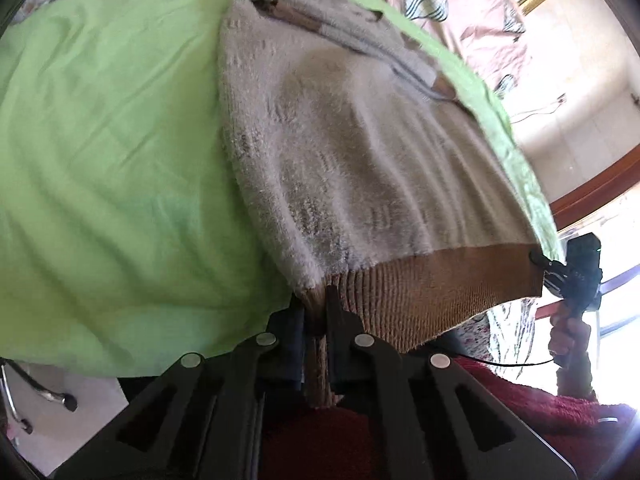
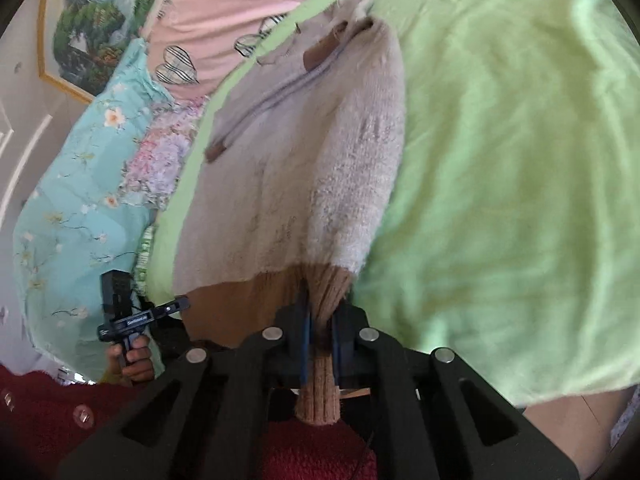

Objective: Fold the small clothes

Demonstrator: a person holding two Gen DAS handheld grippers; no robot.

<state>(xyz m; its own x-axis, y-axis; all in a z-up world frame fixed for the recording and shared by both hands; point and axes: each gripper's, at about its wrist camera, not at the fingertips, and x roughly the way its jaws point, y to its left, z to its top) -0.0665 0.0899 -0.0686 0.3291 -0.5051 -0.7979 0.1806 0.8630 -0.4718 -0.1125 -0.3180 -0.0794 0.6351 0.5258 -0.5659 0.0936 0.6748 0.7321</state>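
Note:
A small fuzzy cream sweater with a brown ribbed hem lies on a green sheet. My left gripper is shut on the hem's left corner, the ribbed cloth bunched between its fingers. My right gripper is shut on the hem's other corner, with brown rib hanging down between its pads. In the right wrist view the sweater stretches away towards its collar. Each view shows the other gripper at the far hem corner: the right one and the left one, each held by a hand.
The green sheet covers a bed. A pink quilt with heart patterns and a turquoise flowered cover lie beyond it. A framed picture hangs on the wall. A dark red sleeve is near the cameras.

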